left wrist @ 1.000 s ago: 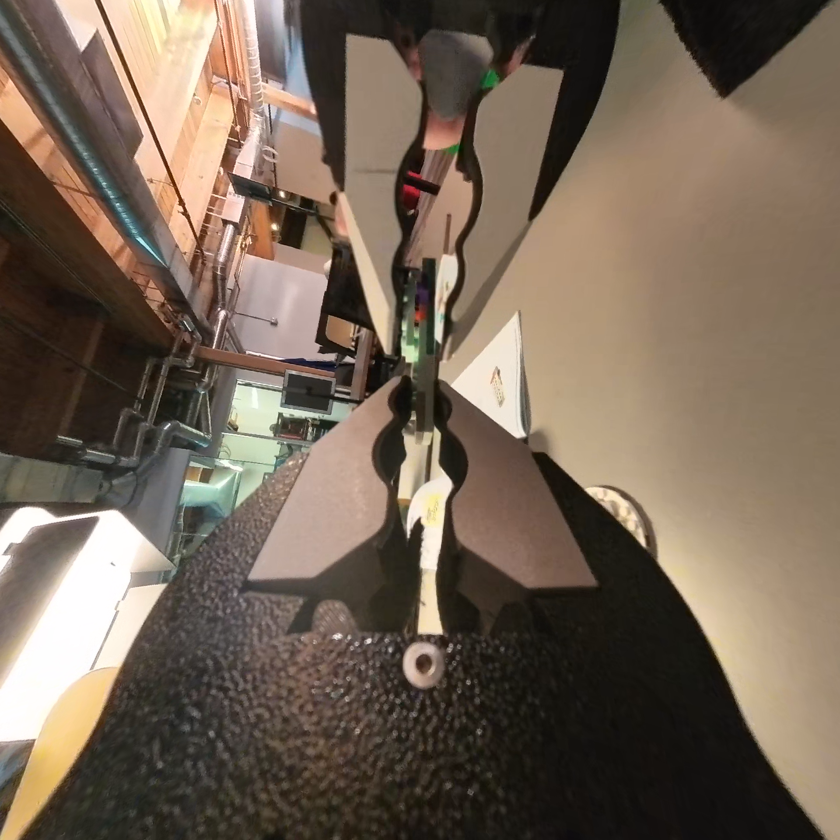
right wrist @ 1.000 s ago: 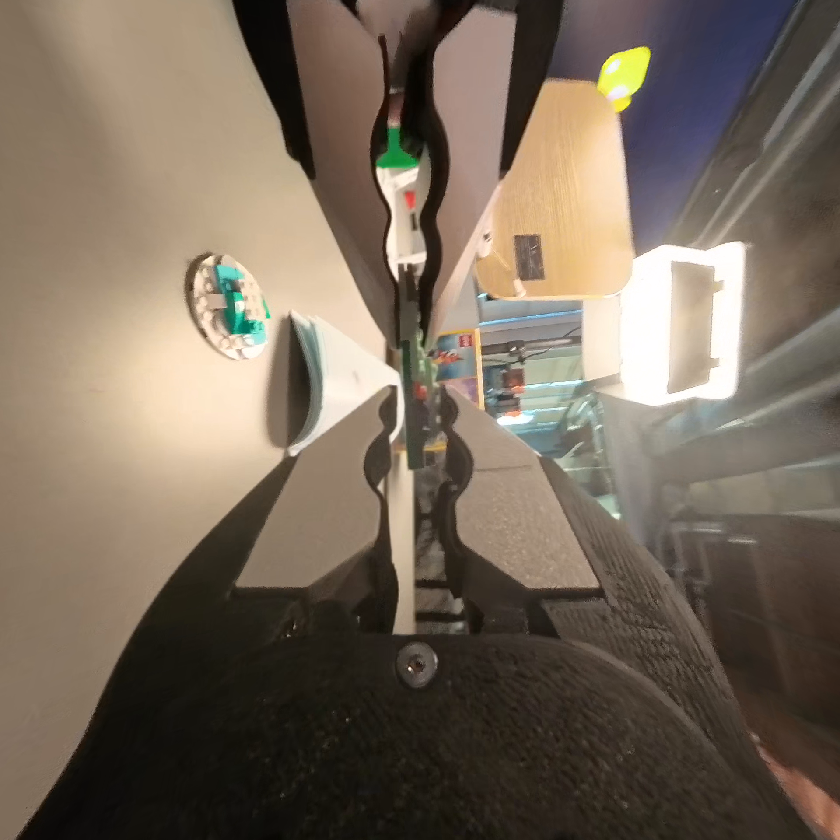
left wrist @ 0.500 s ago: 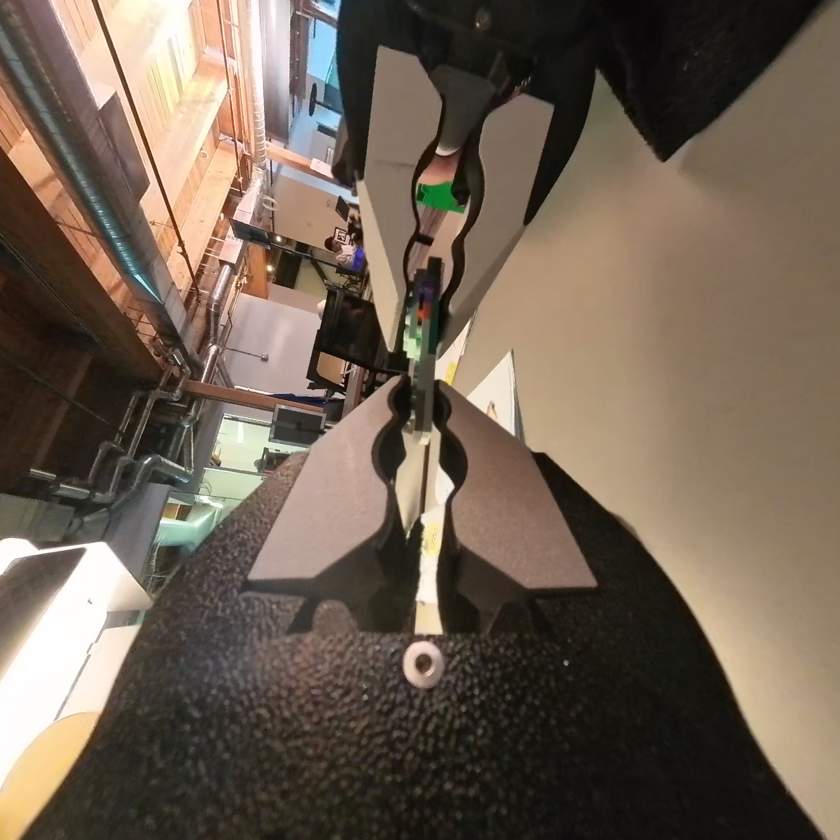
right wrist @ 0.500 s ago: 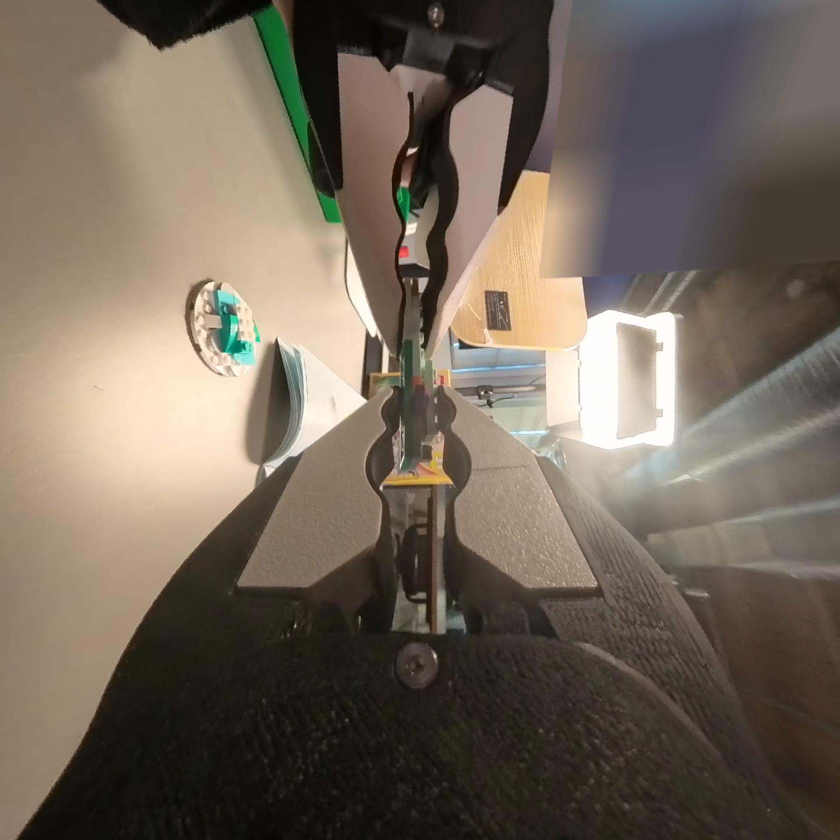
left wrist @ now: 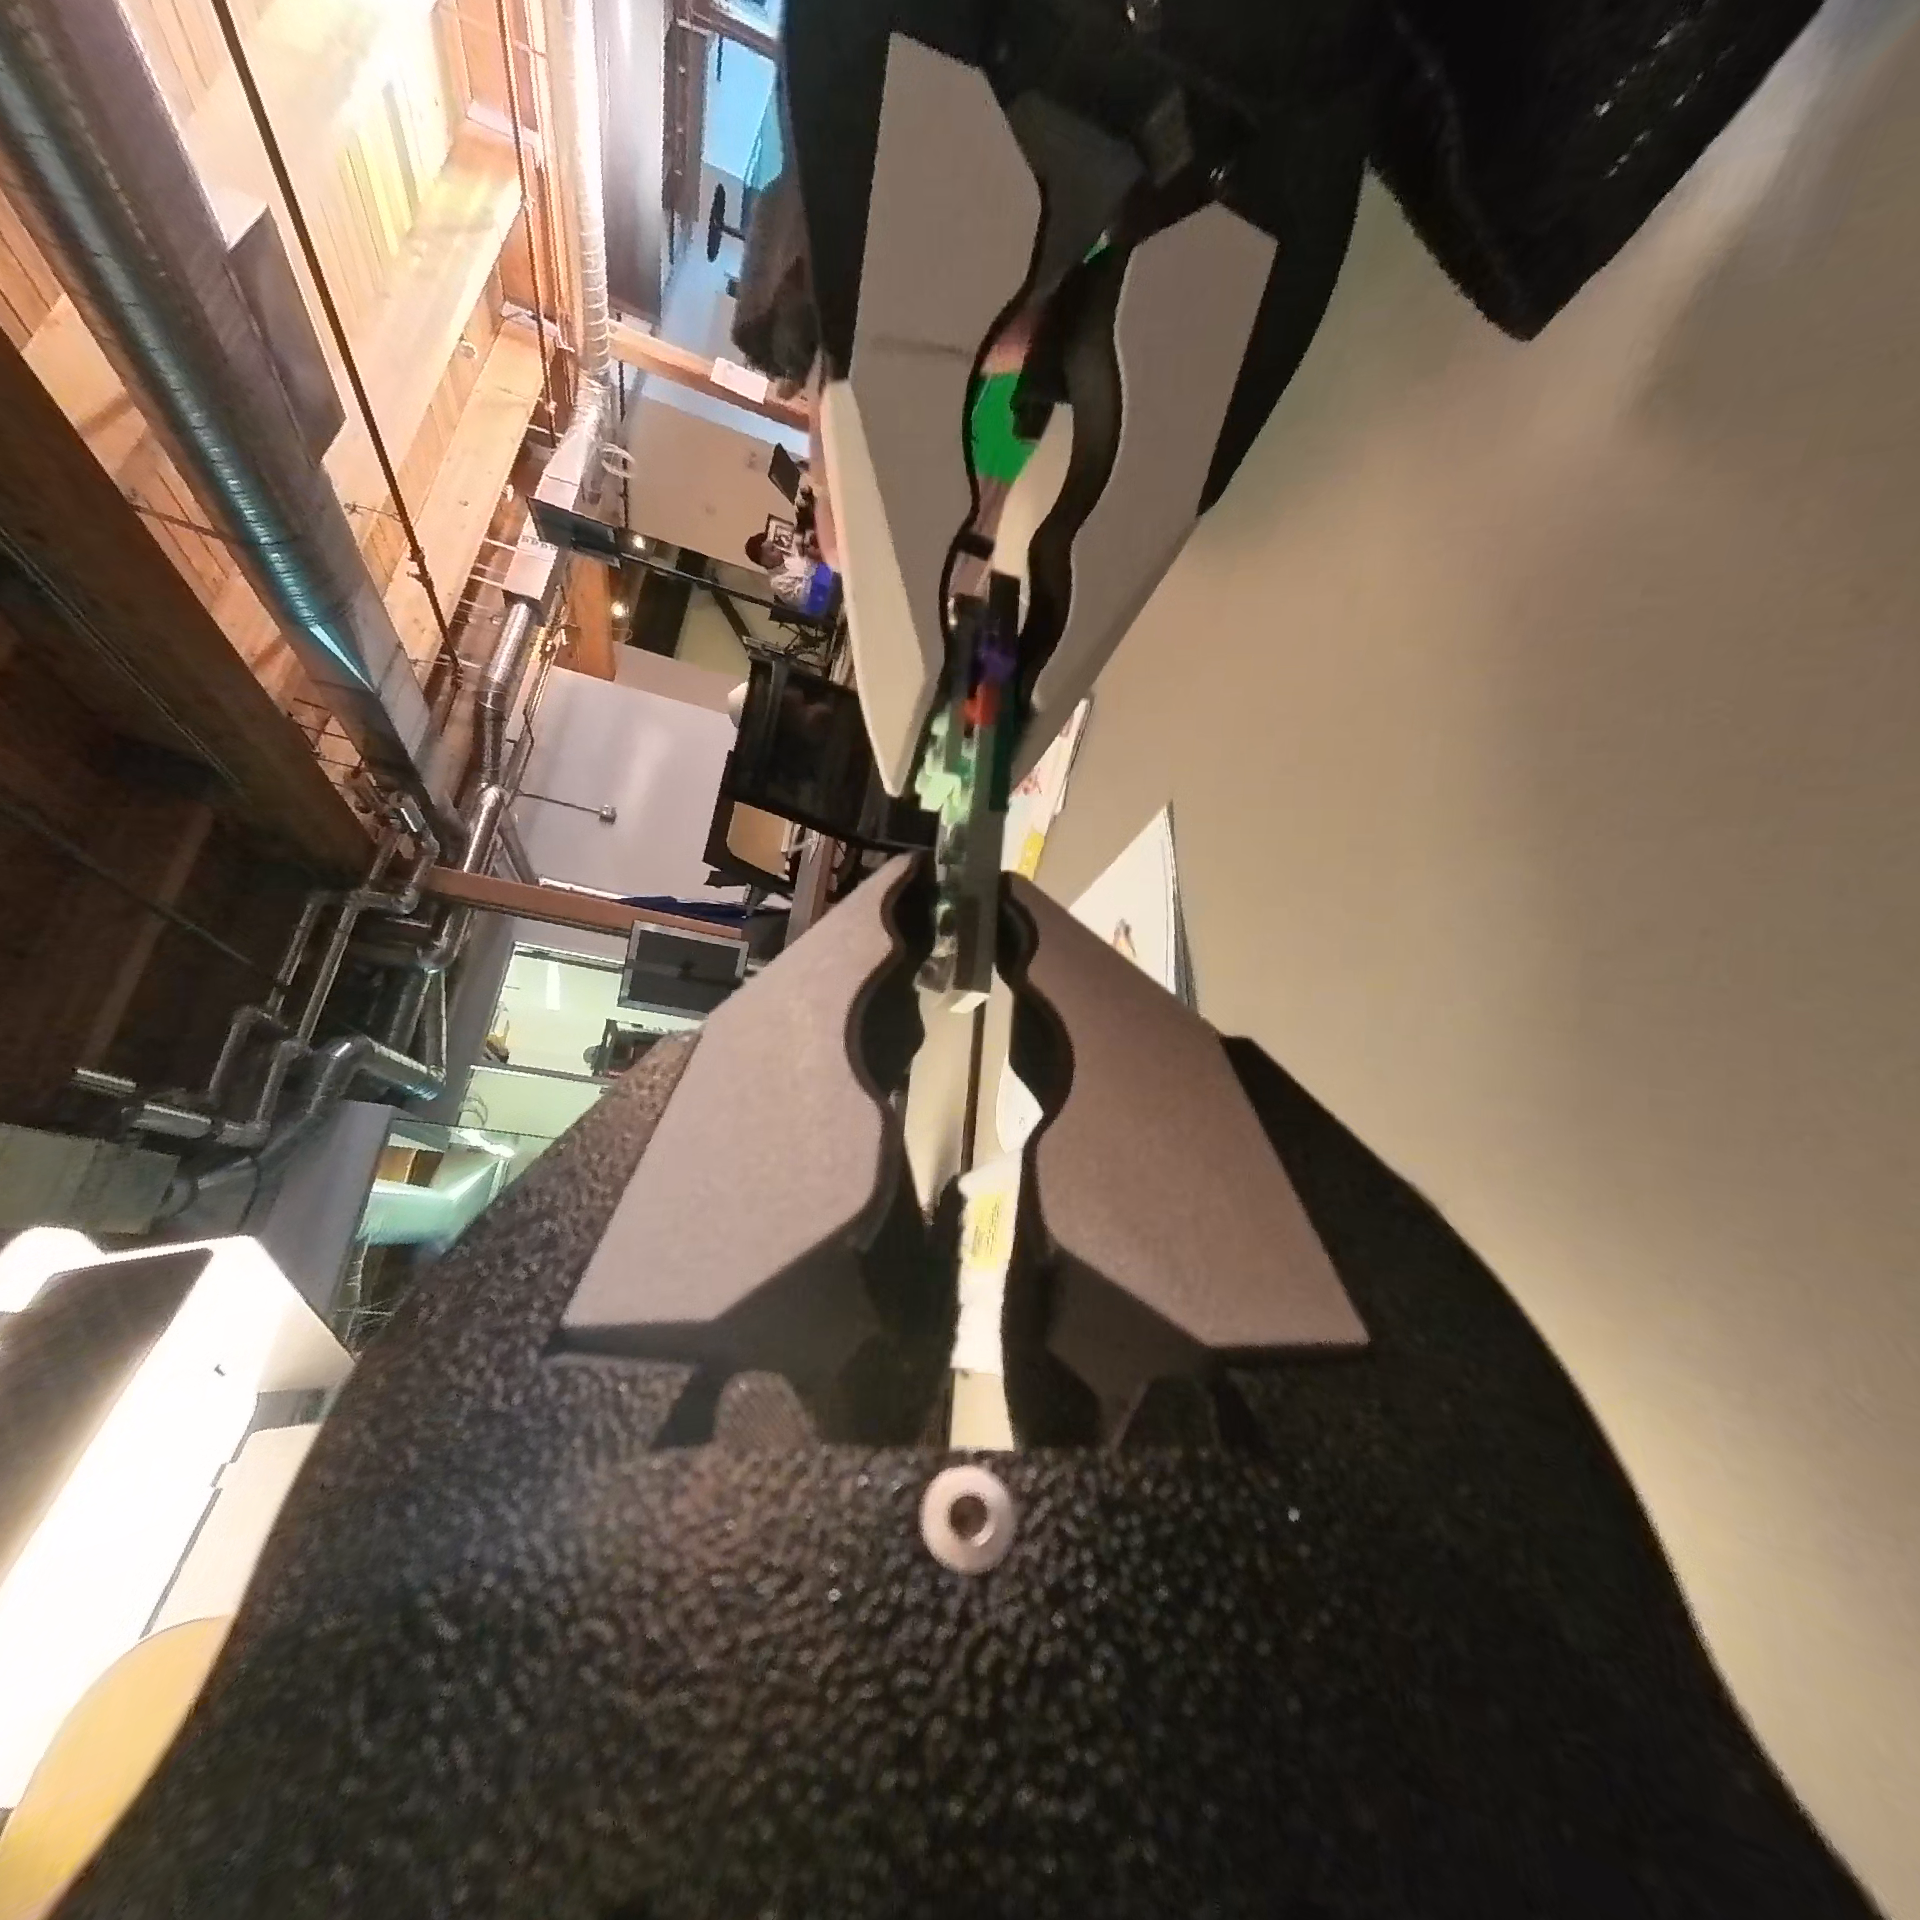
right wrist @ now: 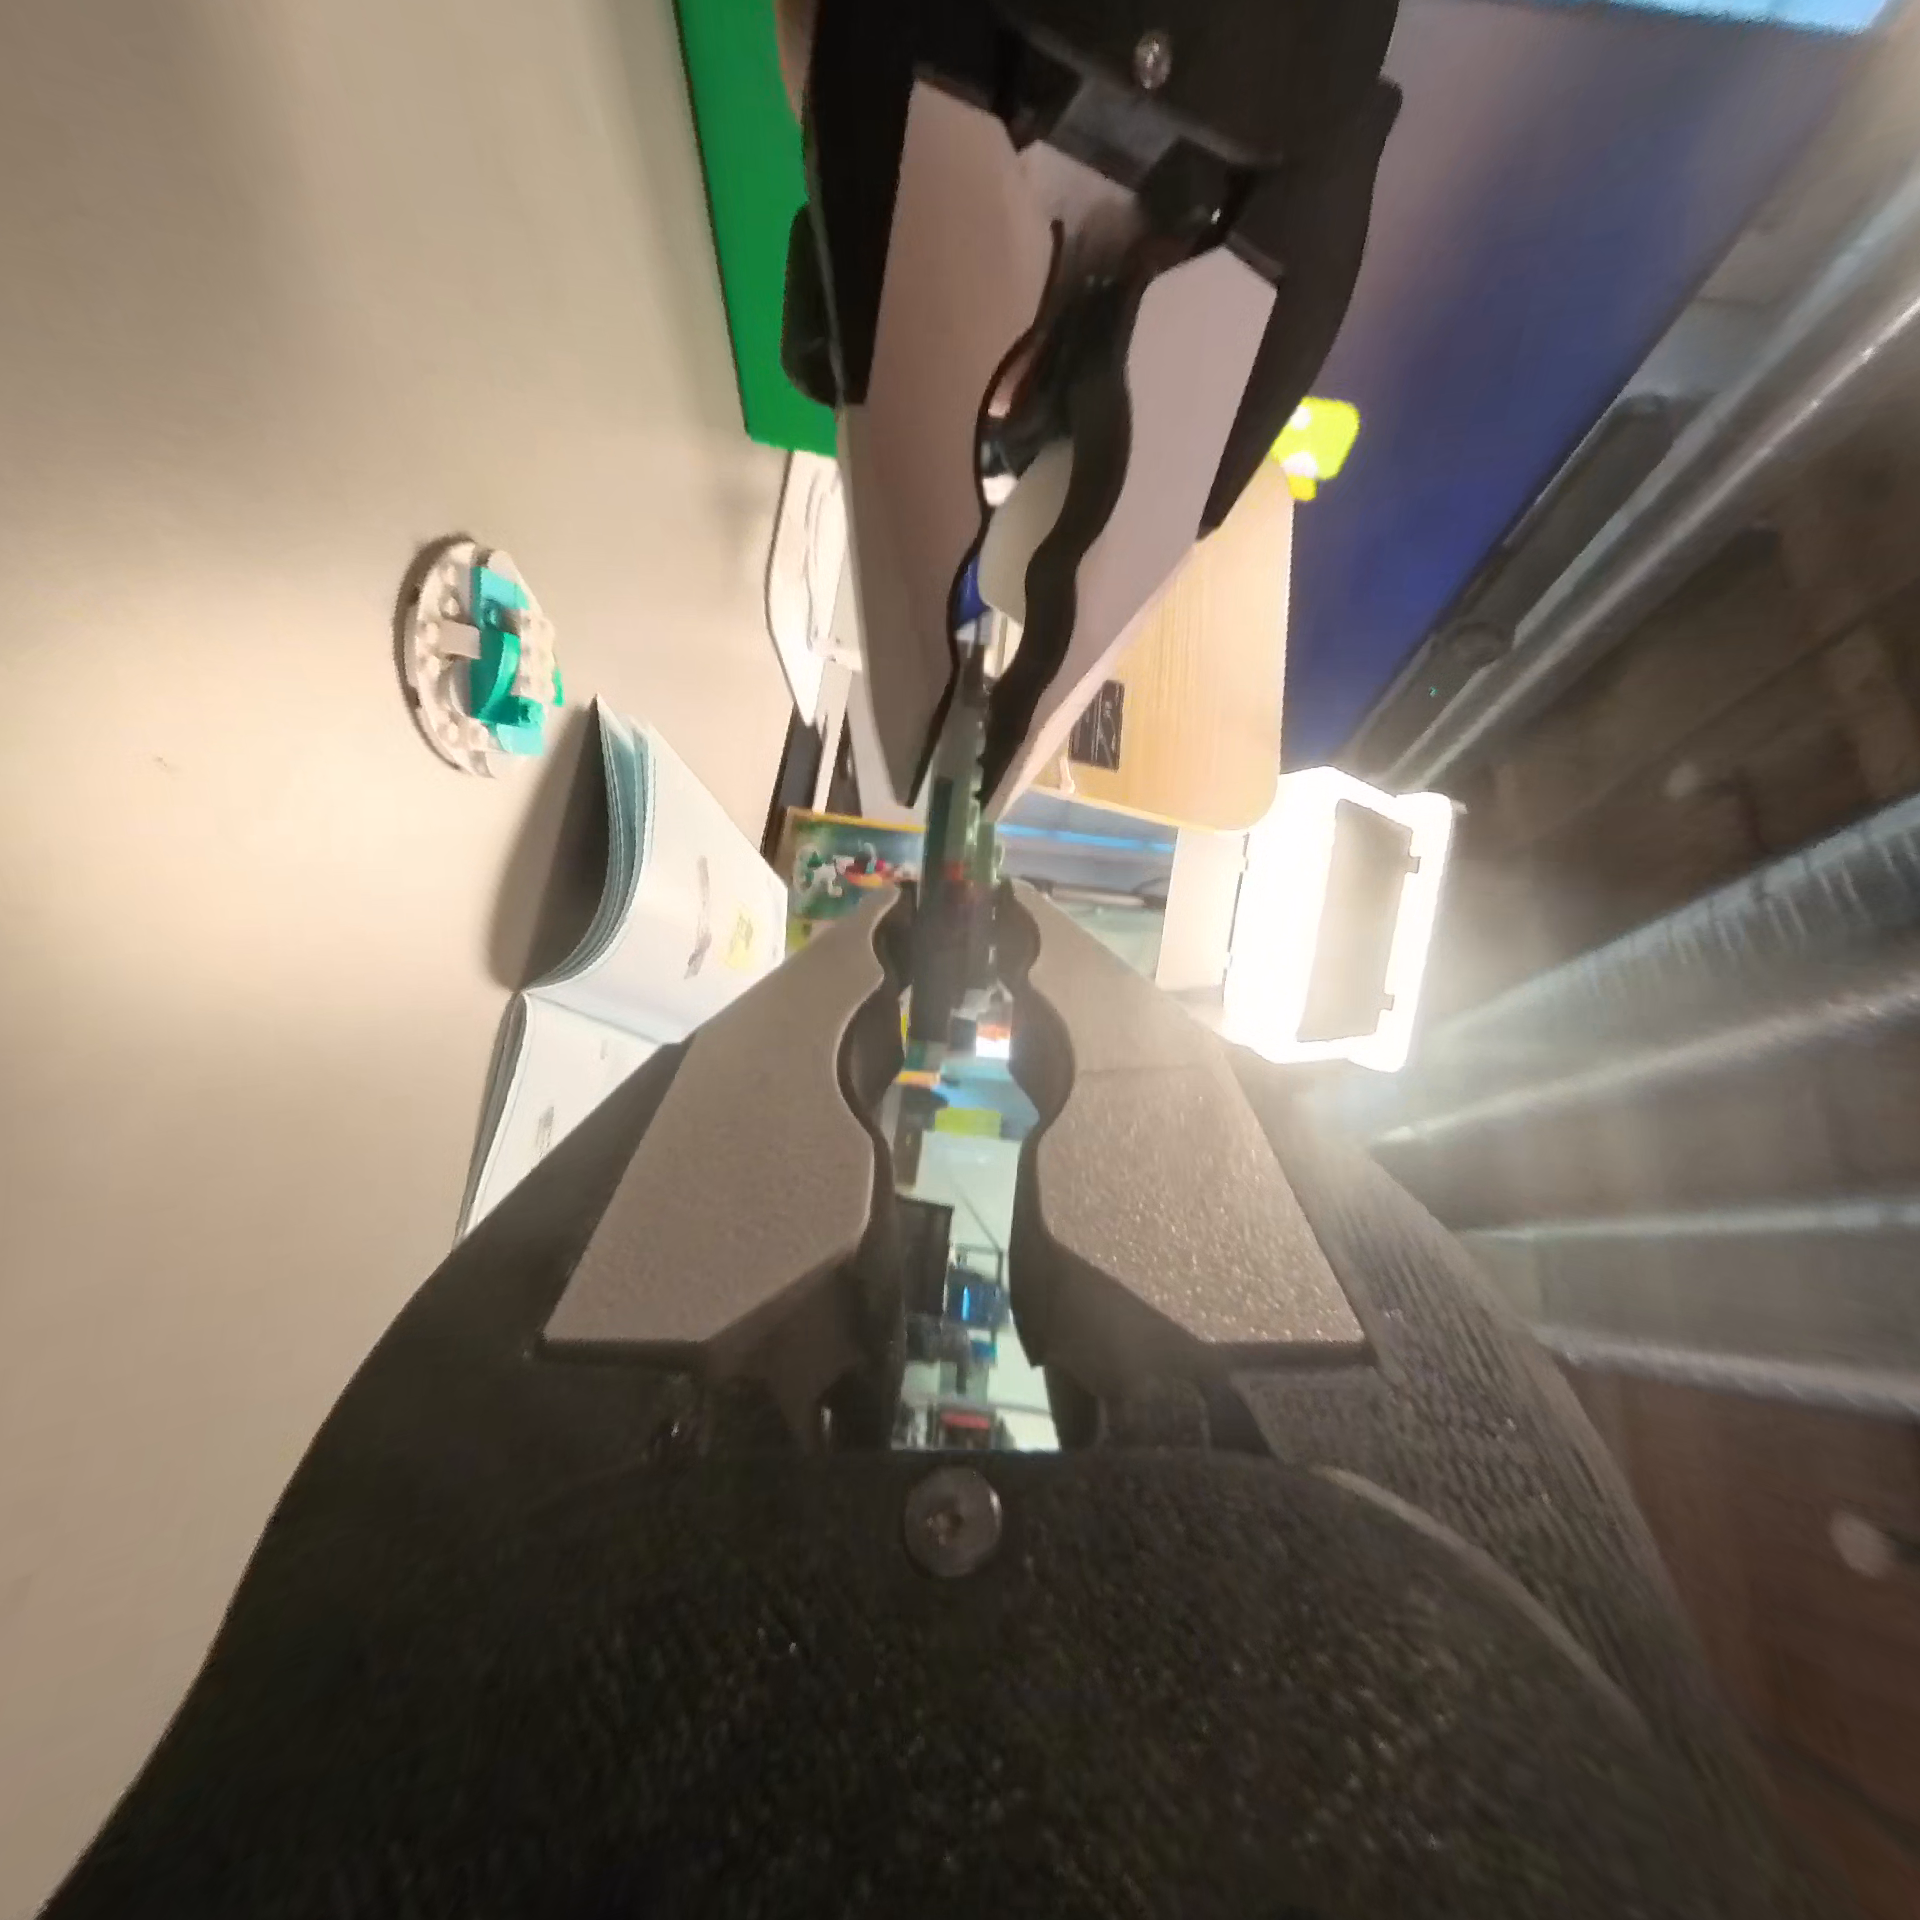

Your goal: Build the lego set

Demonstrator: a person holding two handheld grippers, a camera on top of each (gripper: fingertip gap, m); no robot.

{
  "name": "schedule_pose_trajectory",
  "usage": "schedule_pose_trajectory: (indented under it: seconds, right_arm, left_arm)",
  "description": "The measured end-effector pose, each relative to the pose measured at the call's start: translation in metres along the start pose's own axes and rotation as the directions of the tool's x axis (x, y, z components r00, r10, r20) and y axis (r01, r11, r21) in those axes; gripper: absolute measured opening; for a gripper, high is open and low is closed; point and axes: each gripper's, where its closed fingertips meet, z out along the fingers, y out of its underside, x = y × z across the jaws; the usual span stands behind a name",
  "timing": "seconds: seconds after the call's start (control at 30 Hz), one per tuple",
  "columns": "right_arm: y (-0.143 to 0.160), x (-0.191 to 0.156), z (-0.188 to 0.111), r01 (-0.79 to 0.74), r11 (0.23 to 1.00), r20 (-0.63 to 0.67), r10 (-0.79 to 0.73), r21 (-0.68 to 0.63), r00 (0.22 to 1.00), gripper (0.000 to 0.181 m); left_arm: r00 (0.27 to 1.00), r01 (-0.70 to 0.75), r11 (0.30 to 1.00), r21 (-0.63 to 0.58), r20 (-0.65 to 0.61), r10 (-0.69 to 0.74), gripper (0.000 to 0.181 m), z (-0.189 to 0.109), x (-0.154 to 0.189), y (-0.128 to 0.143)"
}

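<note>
A thin dark lego plate (left wrist: 975, 831) with small light-green, red and purple pieces on one face is held edge-on above the table, between the two grippers. My left gripper (left wrist: 958, 883) is shut on its near end. My right gripper (left wrist: 971, 769) faces it from the top of the left wrist view and clamps the far end. In the right wrist view the plate (right wrist: 948, 862) runs from my right gripper (right wrist: 951, 899) to the left gripper (right wrist: 948, 800). A round white lego disc (right wrist: 478, 665) with teal pieces lies on the table at the left.
An open instruction booklet (right wrist: 644, 894) lies on the beige table (right wrist: 260, 416), also seen in the left wrist view (left wrist: 1132, 904). A green baseplate (right wrist: 748, 208) and the set's box (right wrist: 842, 873) sit beyond. A bright white bin (right wrist: 1340, 925) and a wooden board (right wrist: 1195, 707) are off the table's edge. My left and right fingertips are right by each other. The round white lego disc (right wrist: 478, 665) is about 15 cm from both grippers' fingertips.
Both grippers have tilted and drawn closer together, still holding the plate. The opposite gripper looms larger in each view. The round disc has gone out of the left wrist view.
</note>
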Motion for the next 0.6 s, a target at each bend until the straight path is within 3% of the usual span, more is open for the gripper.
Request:
schedule_pose_trajectory:
  seconds: [0.2,0.4,0.6]
  right_arm:
    - [-0.001,-0.0006,-0.0015,0.024,0.999,0.021,-0.024,0.035,0.999,0.016]
    - [-0.0004,-0.0043,0.0008,-0.063,0.998,0.091,0.062,0.0,0.994,0.012]
    - [0.0003,-0.0064,0.0028,0.008,0.999,0.088,-0.004,-0.037,0.996,0.012]
  left_arm:
    - [0.999,0.03,1.0,-0.004,-0.028,-0.03,0.006,0.0011,0.0021,-0.0006]
    - [1.0,-0.016,0.999,-0.038,-0.018,0.016,0.008,0.0005,0.0033,0.0025]
    - [0.999,0.008,0.999,-0.047,-0.035,-0.01,0.008,0.0013,0.0063,0.006]
